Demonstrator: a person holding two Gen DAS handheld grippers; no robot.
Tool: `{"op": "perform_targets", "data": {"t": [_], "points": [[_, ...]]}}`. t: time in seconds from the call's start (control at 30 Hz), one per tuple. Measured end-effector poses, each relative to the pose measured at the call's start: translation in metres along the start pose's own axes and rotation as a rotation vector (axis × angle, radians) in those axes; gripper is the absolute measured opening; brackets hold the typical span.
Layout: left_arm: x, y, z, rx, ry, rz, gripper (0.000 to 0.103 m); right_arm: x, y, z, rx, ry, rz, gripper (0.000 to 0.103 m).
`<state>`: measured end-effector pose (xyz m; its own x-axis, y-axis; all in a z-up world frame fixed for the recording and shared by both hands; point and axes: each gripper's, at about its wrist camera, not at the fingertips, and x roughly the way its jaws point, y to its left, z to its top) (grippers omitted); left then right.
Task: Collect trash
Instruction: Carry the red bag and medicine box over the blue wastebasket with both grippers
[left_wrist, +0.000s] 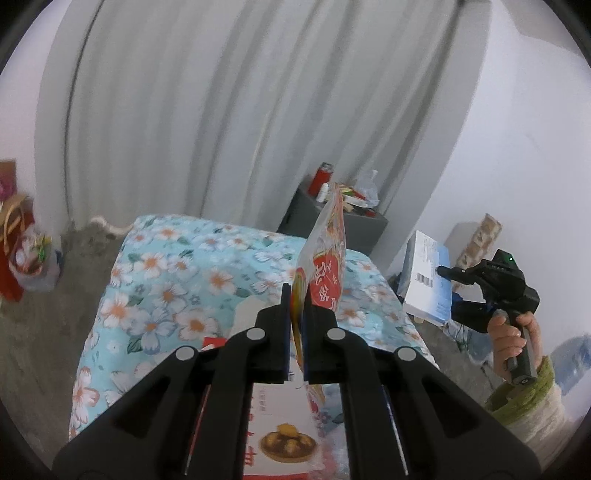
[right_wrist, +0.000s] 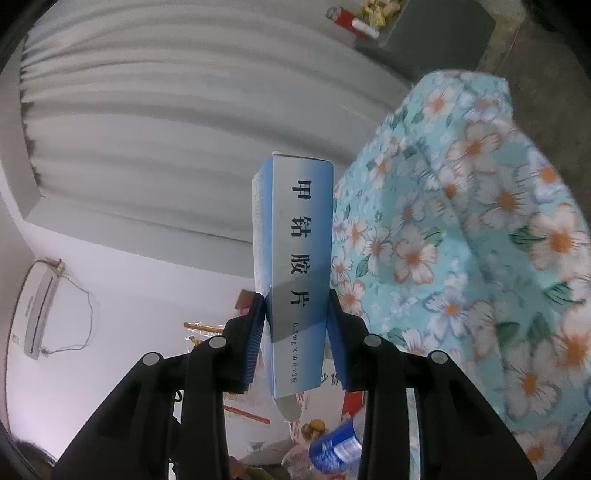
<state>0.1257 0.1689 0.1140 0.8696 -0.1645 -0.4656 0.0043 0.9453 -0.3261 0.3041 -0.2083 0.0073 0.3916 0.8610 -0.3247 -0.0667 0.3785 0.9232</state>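
My left gripper (left_wrist: 296, 295) is shut on a red and white snack wrapper (left_wrist: 325, 258), which stands up edge-on above the floral bed cover (left_wrist: 177, 280). My right gripper (right_wrist: 295, 306) is shut on a blue and white medicine box (right_wrist: 291, 236) with black printed characters, its pads pressing both long sides. In the left wrist view the same box (left_wrist: 428, 280) shows at the right, held by the right gripper (left_wrist: 443, 272) in a person's hand (left_wrist: 511, 343).
A white carton printed with food (left_wrist: 280, 439) lies under the left gripper. A plastic bottle with a blue label (right_wrist: 334, 448) sits low in the right wrist view. A dark cabinet (left_wrist: 332, 221) with a red can (left_wrist: 320, 178) stands behind the bed. Bags (left_wrist: 22, 251) rest at the left wall.
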Motion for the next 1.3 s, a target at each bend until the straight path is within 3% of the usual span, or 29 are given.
{"op": "perform_targets", "data": {"t": [0.33,0.6,0.73,0.9,0.97,1.1,1.3], "points": [[-0.002,-0.079,-0.007,0.148,0.034,-0.121,0.003,-0.107,-0.012,-0.036,-0.007,-0.173,-0.009,0.033],[0.013,-0.159,-0.024,0.254,0.084,-0.266,0.003,-0.222,-0.043,-0.081,0.023,-0.438,-0.122,0.033],[0.036,-0.214,-0.044,0.342,0.161,-0.348,0.003,-0.28,-0.072,-0.107,0.079,-0.586,-0.184,0.033],[0.074,-0.291,-0.084,0.472,0.278,-0.419,0.003,-0.332,-0.105,-0.136,0.124,-0.768,-0.408,0.033],[0.087,-0.325,-0.103,0.524,0.316,-0.437,0.003,-0.345,-0.117,-0.143,0.135,-0.829,-0.557,0.033],[0.119,-0.388,-0.139,0.614,0.391,-0.474,0.003,-0.358,-0.147,-0.148,0.162,-0.878,-0.741,0.033],[0.186,-0.471,-0.213,0.758,0.536,-0.48,0.003,-0.363,-0.204,-0.135,0.206,-0.875,-0.908,0.033]]}}
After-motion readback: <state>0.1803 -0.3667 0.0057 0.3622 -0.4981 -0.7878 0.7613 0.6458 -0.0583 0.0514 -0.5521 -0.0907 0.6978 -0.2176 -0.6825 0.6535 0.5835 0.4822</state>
